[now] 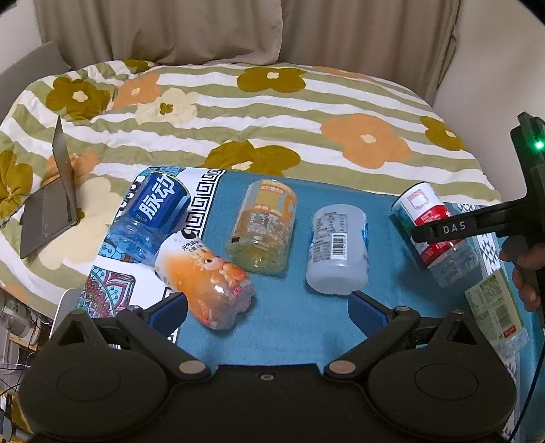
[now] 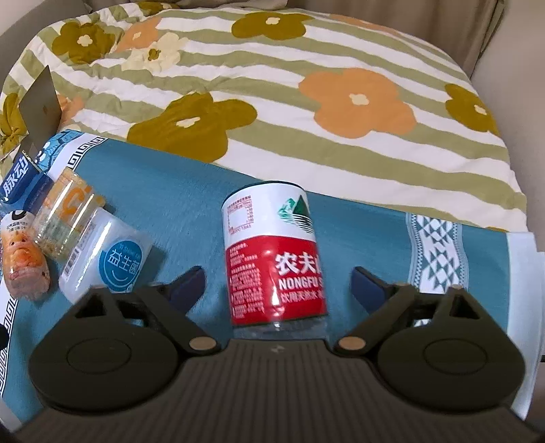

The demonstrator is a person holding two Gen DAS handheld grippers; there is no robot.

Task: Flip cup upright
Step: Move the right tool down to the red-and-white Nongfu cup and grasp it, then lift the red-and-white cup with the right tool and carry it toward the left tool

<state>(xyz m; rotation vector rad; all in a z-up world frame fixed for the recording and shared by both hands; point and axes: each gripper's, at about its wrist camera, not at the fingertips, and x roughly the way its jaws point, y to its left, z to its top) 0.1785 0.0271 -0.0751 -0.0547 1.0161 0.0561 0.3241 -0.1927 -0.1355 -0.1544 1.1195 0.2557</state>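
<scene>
Flowered quilt [image 1: 306, 112] covers the bed ahead of me, striped green and white. Teal mat [image 1: 306, 323] lies on it, patterned at both ends. Grey laptop [image 1: 51, 218] half open, far left on the quilt. Beige curtain [image 1: 238, 30] behind.

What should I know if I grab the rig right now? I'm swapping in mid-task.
Left tool: open, empty, low over the blue mat, orange cup beside its left finger.
Right tool: open, straddling the red-and-white Nongfu cup, pads not touching it.
The blue cup, yellow cup and white cup stand in a row with the bases that show facing up.
Done: none visibly flipped.
Left: close on the Nongfu cup, flip it upright.
</scene>
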